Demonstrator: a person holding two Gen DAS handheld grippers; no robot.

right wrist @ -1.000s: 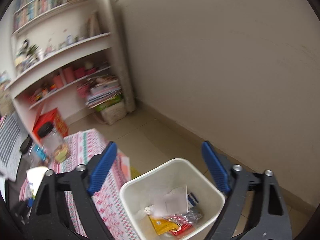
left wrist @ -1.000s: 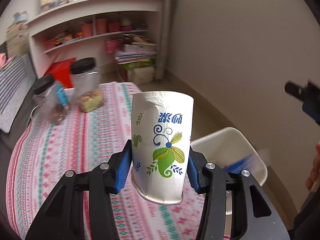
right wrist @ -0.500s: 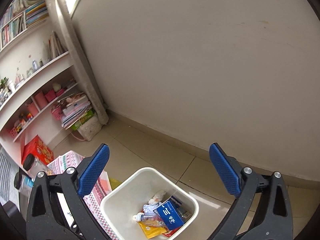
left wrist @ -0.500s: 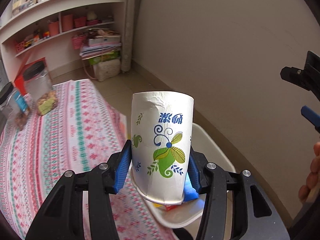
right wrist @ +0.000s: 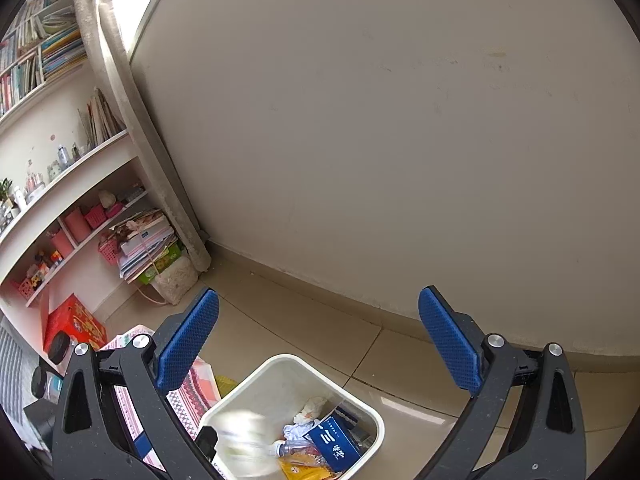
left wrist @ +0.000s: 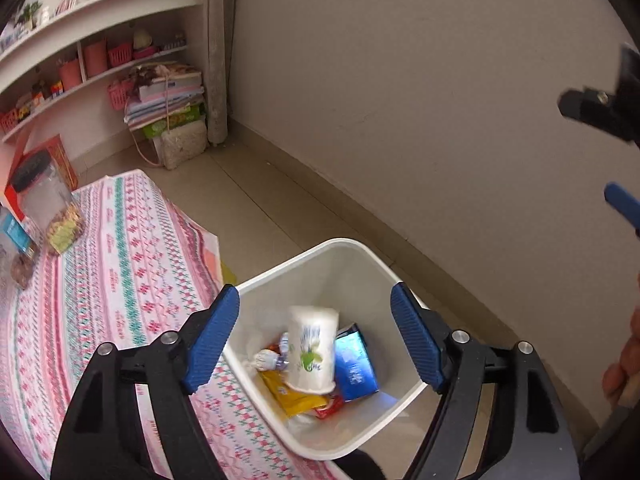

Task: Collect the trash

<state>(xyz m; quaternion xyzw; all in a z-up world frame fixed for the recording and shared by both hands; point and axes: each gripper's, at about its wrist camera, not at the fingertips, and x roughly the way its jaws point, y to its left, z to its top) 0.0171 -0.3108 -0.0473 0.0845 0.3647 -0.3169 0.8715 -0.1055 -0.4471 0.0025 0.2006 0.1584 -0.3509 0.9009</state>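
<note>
The white paper cup (left wrist: 312, 350) with a green and blue flower print is falling, blurred, into the white trash bin (left wrist: 348, 246) beside the table. My left gripper (left wrist: 316, 336) hangs above the bin with its jaws opening and nothing touching its blue pads. Inside the bin lie a blue box (left wrist: 354, 364), a yellow wrapper (left wrist: 294, 396) and a small bottle (left wrist: 270, 358). From the right wrist, the cup (right wrist: 244, 444) is a pale blur over the bin (right wrist: 372, 416). My right gripper (right wrist: 318, 340) stands wide open and empty, above and beyond the bin.
A table with a pink patterned cloth (left wrist: 100, 280) sits left of the bin, carrying two black-lidded jars (left wrist: 48, 204). White shelves (left wrist: 100, 40) with pink baskets and stacked books line the far wall. A plain wall (left wrist: 400, 100) runs close behind the bin. A hand (left wrist: 624, 364) shows at right.
The left gripper swung from over the table to above the bin, then opened and let the cup go; the cup now drops into the bin. The right gripper opened wider and tilted toward the wall.
</note>
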